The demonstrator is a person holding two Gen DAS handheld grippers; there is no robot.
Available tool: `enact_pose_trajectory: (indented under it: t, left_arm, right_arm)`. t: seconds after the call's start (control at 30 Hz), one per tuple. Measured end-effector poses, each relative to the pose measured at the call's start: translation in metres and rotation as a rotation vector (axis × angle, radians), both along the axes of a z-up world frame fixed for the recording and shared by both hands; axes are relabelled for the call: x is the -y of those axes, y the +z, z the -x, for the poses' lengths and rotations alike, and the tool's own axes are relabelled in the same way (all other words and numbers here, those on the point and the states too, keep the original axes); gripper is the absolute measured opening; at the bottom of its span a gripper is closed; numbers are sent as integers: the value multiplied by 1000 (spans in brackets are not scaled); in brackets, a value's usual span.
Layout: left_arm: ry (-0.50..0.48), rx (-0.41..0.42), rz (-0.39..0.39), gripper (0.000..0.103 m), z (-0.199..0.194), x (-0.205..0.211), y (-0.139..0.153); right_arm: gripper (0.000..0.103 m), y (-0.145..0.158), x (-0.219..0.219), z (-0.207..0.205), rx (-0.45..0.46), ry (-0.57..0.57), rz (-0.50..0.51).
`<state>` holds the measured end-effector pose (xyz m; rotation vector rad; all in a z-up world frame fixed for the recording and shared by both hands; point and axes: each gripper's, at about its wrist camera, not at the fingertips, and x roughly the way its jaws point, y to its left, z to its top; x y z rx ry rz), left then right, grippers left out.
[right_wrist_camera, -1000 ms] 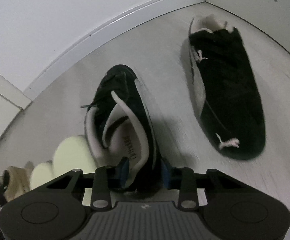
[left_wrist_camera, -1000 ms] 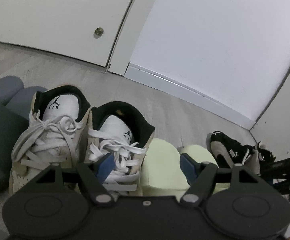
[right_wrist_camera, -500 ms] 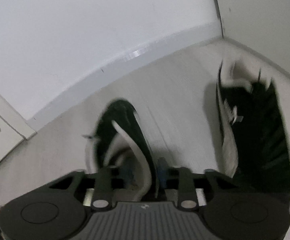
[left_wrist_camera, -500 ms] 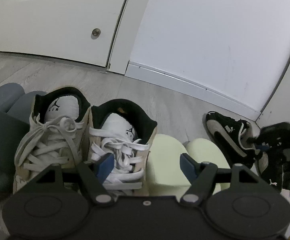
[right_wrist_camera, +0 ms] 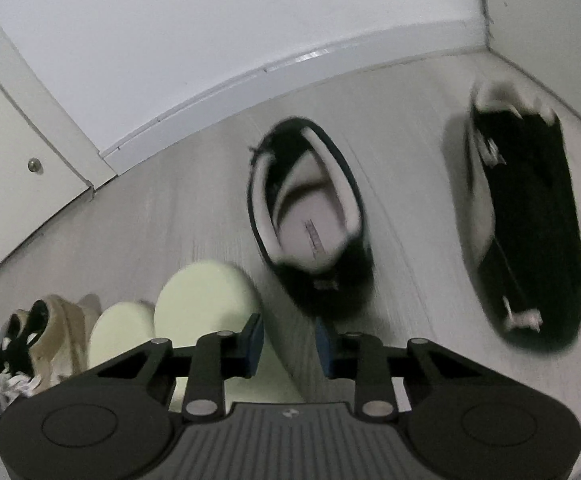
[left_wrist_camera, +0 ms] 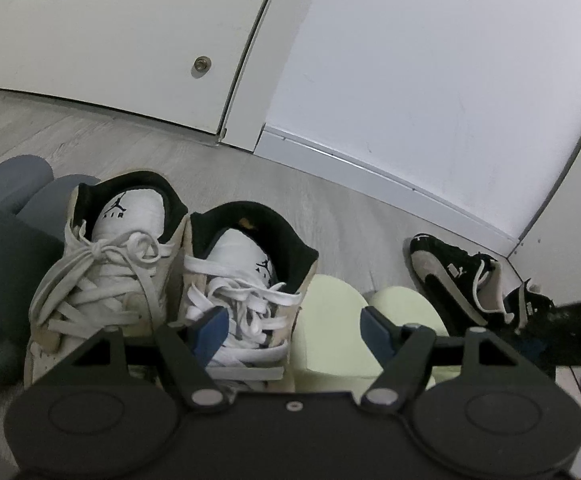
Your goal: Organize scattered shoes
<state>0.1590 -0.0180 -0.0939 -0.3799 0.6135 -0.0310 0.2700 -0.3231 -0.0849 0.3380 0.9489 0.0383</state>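
The left gripper (left_wrist_camera: 294, 326) hangs low over a row of shoes with its blue-padded fingers (left_wrist_camera: 210, 330) spread wide and nothing between them. Below it stand two white high-top sneakers (left_wrist_camera: 170, 280) side by side, laces loose, heels toward the wall. Just to their right lie two pale yellow slippers (left_wrist_camera: 332, 328), and to their left sit dark grey slippers (left_wrist_camera: 2, 264), partly cut off by the frame edge. Farther right, near the corner of the room, a black sneaker (left_wrist_camera: 454, 276) with a pale stripe rests upright on the grey wood floor (left_wrist_camera: 350, 216). The right gripper (right_wrist_camera: 288, 344) has its fingers parted by a narrow gap, gripping nothing, just short of the heel of that black sneaker (right_wrist_camera: 310, 216). The second black sneaker (right_wrist_camera: 522, 220) lies on its side well apart to the right, sole showing. The yellow slippers (right_wrist_camera: 206, 300) sit just left of the upright black one.
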Motion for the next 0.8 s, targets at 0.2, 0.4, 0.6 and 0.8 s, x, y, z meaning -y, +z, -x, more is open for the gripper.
enact_pose_trajectory:
  t: [0.2,0.4,0.6,0.8]
  left_arm:
    - [-1,2,-5,74,0,0,0]
    - [-12,11,-20,74,-2,2,0]
    - [-16,6,-13,74,-3,1,-1]
    - [-15,7,-12,74,-4,0,-2]
  right_arm:
    - [20,-7,2,-9,-19,-51,20]
    - [22,-13,27,-25,20,-155,43]
    - [22,-24,44,-58,113,-186,63]
    - [24,-24,30,-59,90,-157,51]
